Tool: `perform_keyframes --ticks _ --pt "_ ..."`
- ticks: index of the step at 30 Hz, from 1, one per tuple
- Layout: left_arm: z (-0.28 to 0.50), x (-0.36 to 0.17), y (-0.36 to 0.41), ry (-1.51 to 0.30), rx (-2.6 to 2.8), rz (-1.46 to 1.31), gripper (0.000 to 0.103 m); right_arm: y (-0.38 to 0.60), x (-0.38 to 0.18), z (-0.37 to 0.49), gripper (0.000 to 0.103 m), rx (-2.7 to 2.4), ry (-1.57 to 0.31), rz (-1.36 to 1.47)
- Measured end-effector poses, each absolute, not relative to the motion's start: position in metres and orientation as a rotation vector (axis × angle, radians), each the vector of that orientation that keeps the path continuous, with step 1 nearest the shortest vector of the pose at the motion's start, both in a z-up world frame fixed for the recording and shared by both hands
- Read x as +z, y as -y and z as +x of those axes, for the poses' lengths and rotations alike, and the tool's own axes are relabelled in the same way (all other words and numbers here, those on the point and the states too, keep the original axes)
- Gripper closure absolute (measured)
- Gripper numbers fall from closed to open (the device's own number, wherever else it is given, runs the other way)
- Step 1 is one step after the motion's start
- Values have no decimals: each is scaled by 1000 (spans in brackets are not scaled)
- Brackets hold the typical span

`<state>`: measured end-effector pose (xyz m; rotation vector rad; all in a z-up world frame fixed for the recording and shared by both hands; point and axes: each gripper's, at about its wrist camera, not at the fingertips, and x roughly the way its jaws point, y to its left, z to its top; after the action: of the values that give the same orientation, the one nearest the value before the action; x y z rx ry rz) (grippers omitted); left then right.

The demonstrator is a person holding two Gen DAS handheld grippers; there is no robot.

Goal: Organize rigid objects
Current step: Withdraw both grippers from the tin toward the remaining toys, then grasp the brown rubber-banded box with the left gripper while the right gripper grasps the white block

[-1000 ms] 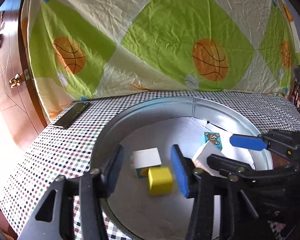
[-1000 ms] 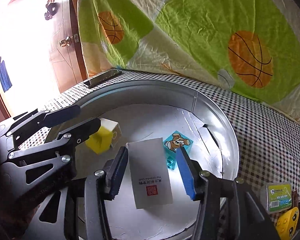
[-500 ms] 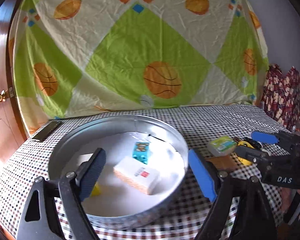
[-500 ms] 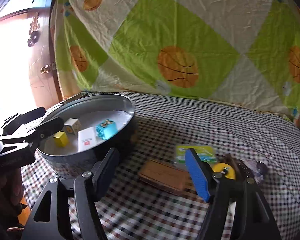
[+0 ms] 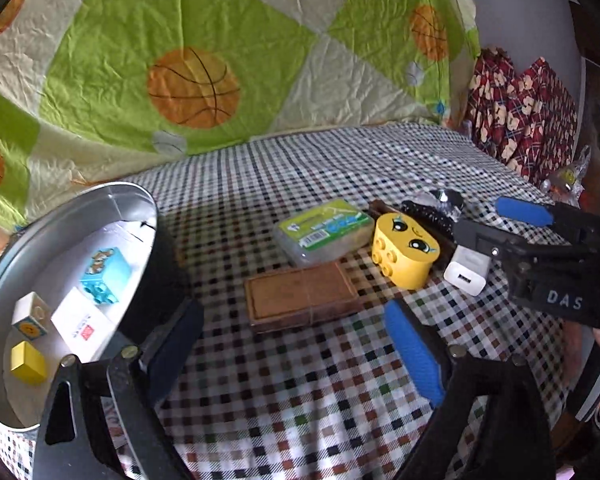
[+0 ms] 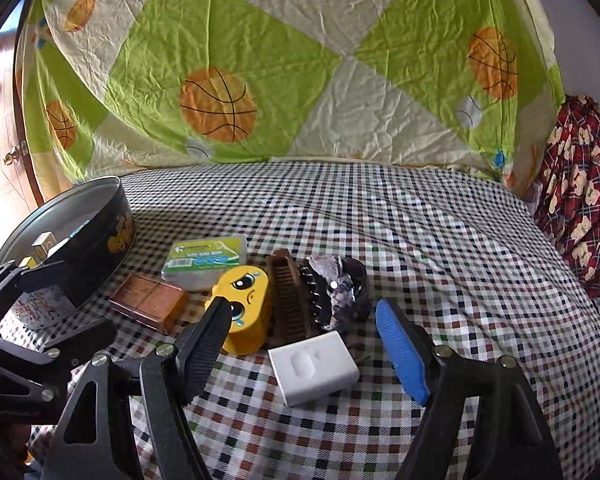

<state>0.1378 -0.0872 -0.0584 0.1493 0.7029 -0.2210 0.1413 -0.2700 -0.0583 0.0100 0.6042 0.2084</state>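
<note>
Both grippers are now lying away from the round tin, which is sitting at the left edge of both views instead of filling them as a second ago. Right gripper (image 6: 304,352) is spreading wide, holding nothing, framing the white charger (image 6: 313,367) at lower centre of its view. Left gripper (image 5: 296,344) is likewise gaping empty, pointing at the brown case (image 5: 302,298) mid-frame. Around these are lying the yellow face block (image 5: 404,250), the green-labelled box (image 5: 324,230) and a dark comb and clip (image 6: 312,300). Inside the tin (image 5: 80,194) are resting four pieces: blue block (image 5: 104,276), white box (image 5: 82,326), yellow cube (image 5: 28,362), small printed cube (image 5: 30,316). Roughly half is looking sorted; the loose cluster is still waiting.
</note>
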Motion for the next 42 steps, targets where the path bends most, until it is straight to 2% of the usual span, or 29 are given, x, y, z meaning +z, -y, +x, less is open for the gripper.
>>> perform_keyframes --ticks 19,20,21,23,25,28,42 --pt "180 -86 102 -902 -273 134 9 277 -89 170 26 268 -833 2" --pt "181 -87 102 -907 -265 129 9 277 -89 170 27 265 -835 -3" --pt "181 -87 103 -904 -265 129 9 275 -89 170 33 257 -834 -13" --pt "185 -88 102 -911 -267 119 12 270 -88 168 34 258 -832 -43" --pt "188 -88 97 -911 -262 94 20 265 -89 169 34 255 -836 -68" --pt "188 -89 98 -909 -249 99 24 261 -90 171 34 254 -836 -84" --pt "186 -88 103 -901 -254 143 25 263 -88 169 34 253 -825 -75"
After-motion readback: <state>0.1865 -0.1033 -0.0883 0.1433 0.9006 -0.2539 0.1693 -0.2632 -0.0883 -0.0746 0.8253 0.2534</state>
